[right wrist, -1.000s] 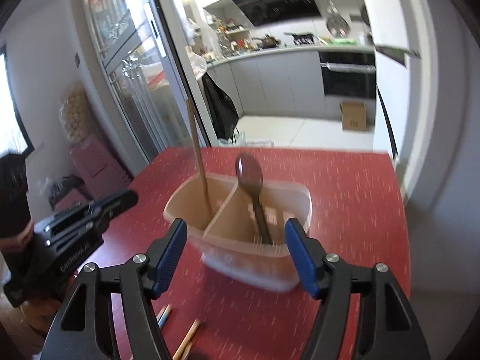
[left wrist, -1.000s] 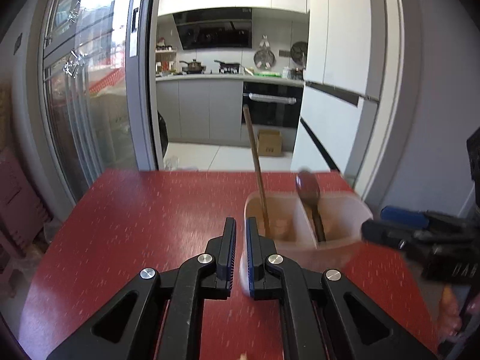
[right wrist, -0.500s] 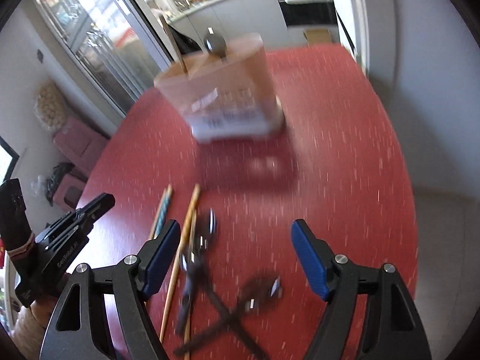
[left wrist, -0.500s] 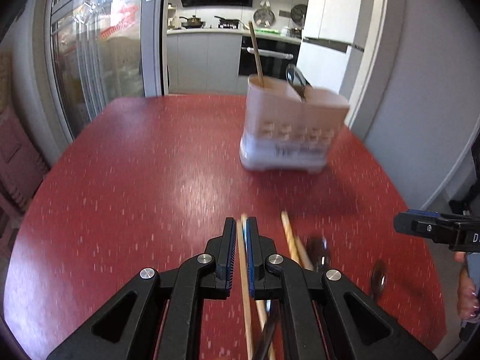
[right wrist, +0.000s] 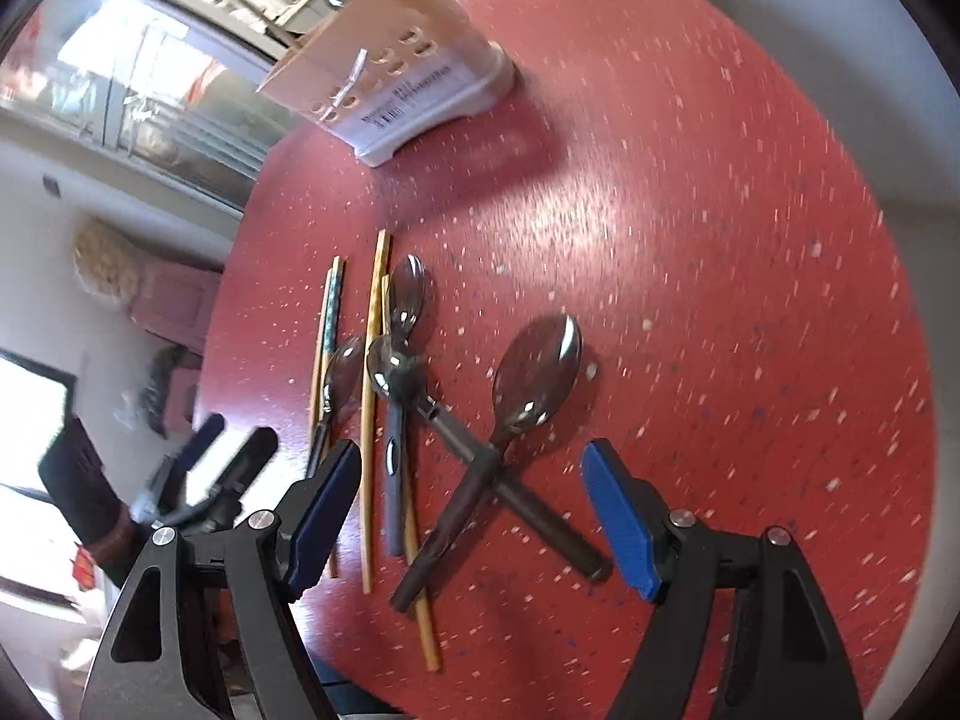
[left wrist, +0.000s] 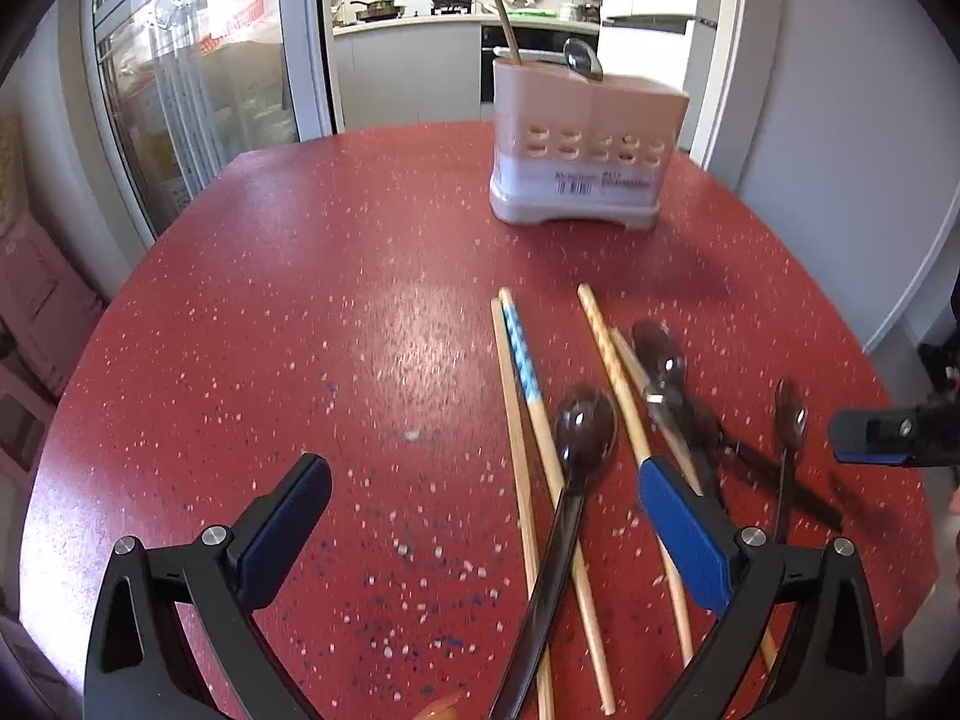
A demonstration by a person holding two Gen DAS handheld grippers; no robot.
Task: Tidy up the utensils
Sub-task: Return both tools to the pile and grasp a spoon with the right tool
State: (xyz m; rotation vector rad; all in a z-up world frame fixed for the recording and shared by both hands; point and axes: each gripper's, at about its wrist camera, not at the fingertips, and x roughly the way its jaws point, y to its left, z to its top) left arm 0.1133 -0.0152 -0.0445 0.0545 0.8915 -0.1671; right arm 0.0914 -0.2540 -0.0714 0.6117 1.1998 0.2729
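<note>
Hovering wide-jawed and empty, left gripper (left wrist: 480,516) just opened; bare table (left wrist: 300,300) leftward

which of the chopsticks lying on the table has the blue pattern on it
The blue-patterned chopstick is second from the left in the left wrist view, beside a plain chopstick. The others look plain or faintly striped wood.

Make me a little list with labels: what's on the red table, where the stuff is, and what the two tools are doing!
table: red speckled top
holder: pink caddy at the far side, upright, a chopstick and a spoon already in it
loose chopsticks: wooden chopsticks lying near the tools
loose spoons: dark spoons, two handles crossed
left tool: jaws just opened wide, nothing gripped, above a spoon handle
right tool: open, empty, above the crossed spoons
</note>
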